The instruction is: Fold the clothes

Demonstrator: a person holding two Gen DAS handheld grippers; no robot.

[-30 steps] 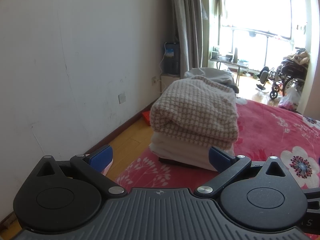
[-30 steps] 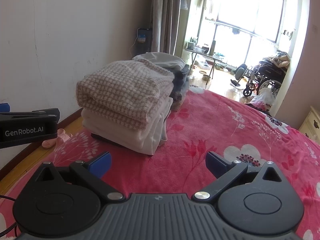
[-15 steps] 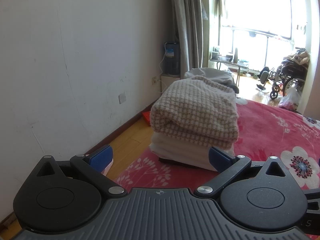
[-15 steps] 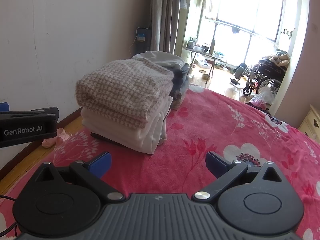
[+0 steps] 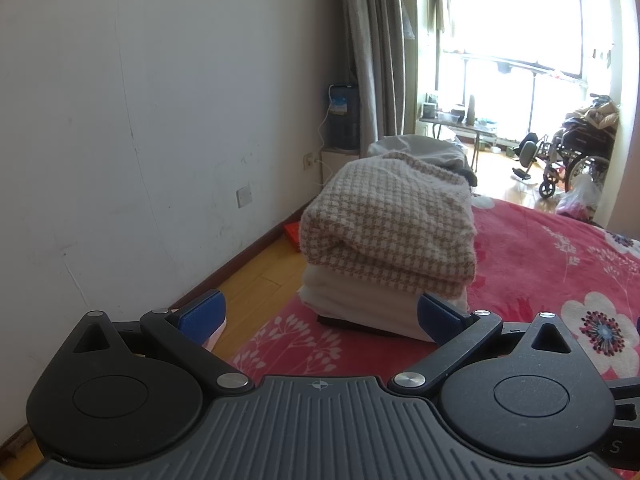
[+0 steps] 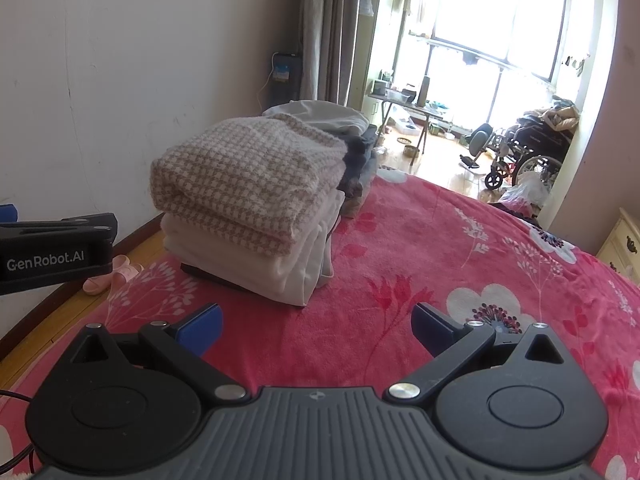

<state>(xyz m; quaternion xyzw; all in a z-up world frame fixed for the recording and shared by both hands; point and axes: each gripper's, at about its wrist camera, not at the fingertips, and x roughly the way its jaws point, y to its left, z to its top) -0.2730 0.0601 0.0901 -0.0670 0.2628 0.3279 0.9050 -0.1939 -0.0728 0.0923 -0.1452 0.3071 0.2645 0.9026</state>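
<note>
Almost nothing has moved in the last second: both grippers hold where they were, and in the right wrist view the clothes pile has only drifted a touch.

Bed (image 6: pixel 460 240): red blanket with white and pink flowers, filling the foreground of both views. Pale wall (image 5: pixel 140 120) runs along its left side, with a strip of wood floor (image 5: pixel 256 288) between.

Pile of folded clothes (image 6: pixel 256 208), near the bed's left edge: houndstooth knit (image 5: pixel 392 224) in beige and white on top, a cream garment (image 6: pixel 280 268) folded beneath it, a dark item just showing at the very bottom. Just behind, a 2nd stack of grey and dark clothes (image 6: pixel 352 160).

Far end of room: grey curtain (image 5: pixel 372 60), bright window, a wheelchair (image 6: pixel 524 152).

Left gripper (image 5: pixel 320 316): jaws spread wide, nothing between them, hovering short of the pile; its right blue pad lines up with the cream garment's near corner, whether it touches I cannot tell. Its black side also pokes in at the left of the right wrist view.

Right gripper (image 6: pixel 316 328): jaws wide apart, empty, above bare blanket, apart from the pile.

Pink slippers (image 6: pixel 114 274) on the floor by the bed.
</note>
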